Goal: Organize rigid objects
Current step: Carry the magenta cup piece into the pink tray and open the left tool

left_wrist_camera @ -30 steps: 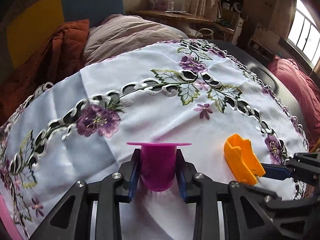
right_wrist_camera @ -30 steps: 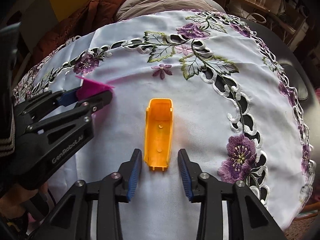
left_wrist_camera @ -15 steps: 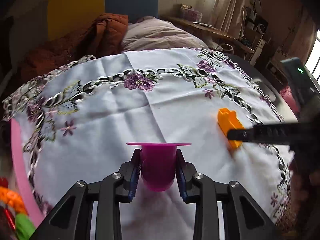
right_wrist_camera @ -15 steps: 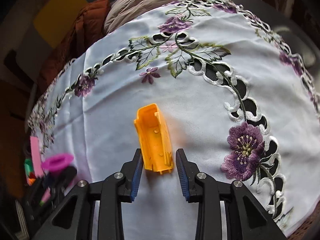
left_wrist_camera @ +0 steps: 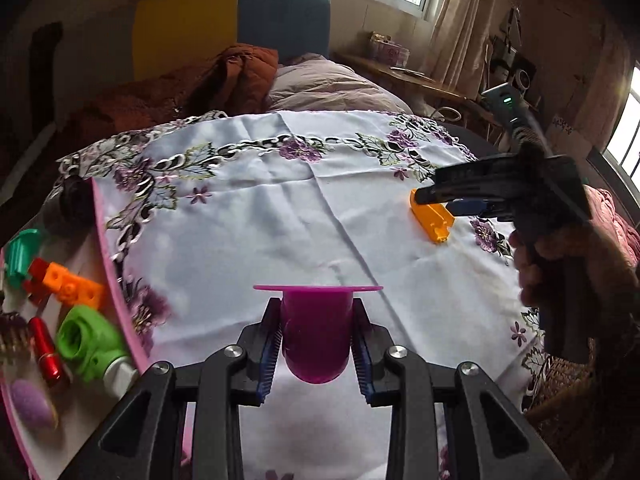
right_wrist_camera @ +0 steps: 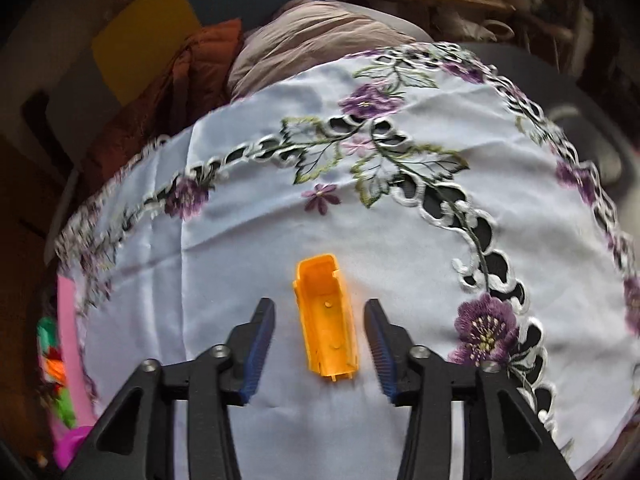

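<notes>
My left gripper [left_wrist_camera: 316,340] is shut on a magenta flanged cup [left_wrist_camera: 316,336], held above the embroidered white tablecloth [left_wrist_camera: 256,216]. An orange trough-shaped plastic piece [right_wrist_camera: 326,324] lies on the cloth between the fingers of my right gripper [right_wrist_camera: 320,320], whose jaws are opening; the blue pads stand apart from its sides. The left wrist view shows the same orange piece [left_wrist_camera: 434,218] at the right, under the right gripper [left_wrist_camera: 444,202], with a person's hand [left_wrist_camera: 560,264] on that gripper's handle.
A pink-rimmed tray [left_wrist_camera: 114,280] at the left edge of the table holds several toys: a green piece [left_wrist_camera: 86,340], an orange block [left_wrist_camera: 74,286], a red cylinder [left_wrist_camera: 46,354]. The tray also shows at far left as a pink strip [right_wrist_camera: 70,328]. Bedding lies behind the table.
The left gripper carried the magenta cup leftward, bringing the toy tray into view. The right gripper's jaws widened around the orange piece, which stayed on the cloth.
</notes>
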Available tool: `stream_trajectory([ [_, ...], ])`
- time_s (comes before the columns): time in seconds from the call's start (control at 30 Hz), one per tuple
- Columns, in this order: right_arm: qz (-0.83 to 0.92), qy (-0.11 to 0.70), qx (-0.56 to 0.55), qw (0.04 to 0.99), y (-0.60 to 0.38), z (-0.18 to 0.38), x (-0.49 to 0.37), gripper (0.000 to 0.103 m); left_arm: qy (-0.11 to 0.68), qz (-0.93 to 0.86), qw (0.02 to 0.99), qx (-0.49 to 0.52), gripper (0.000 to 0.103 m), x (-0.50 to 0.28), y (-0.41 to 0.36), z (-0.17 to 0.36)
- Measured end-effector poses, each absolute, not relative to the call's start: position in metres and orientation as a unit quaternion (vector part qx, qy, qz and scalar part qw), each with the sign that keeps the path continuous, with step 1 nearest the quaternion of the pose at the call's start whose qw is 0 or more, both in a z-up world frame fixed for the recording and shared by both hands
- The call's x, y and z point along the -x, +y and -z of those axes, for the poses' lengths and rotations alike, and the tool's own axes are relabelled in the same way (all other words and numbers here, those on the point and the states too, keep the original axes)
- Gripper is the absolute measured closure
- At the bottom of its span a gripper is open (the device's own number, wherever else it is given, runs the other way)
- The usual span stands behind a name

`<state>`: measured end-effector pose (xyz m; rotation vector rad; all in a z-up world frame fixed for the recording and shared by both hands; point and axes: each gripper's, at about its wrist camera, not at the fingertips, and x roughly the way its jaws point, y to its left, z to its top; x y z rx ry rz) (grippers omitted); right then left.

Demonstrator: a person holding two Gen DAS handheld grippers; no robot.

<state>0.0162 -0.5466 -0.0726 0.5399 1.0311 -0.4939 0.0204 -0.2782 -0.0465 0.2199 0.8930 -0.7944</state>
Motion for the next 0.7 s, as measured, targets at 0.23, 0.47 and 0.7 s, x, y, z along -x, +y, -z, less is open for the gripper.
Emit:
stream_trajectory([
  [0.23, 0.215, 0.540, -0.133, 0.803, -0.516, 0.088, -0.030, 0.077, 0.384, 0.358, 0.846, -0.094, 0.071, -0.008, -0.242, 0.017],
  [0.47, 0.202, 0.536, -0.191, 0.797, -0.530, 0.093, -0.023, 0.076, 0.374, 0.329, 0.864, -0.073, 0.071, -0.007, -0.207, 0.002],
  [0.7, 0.202, 0.541, -0.155, 0.802, -0.518, 0.092, -0.026, 0.076, 0.378, 0.310, 0.870, -0.063, 0.071, -0.009, -0.189, 0.003],
])
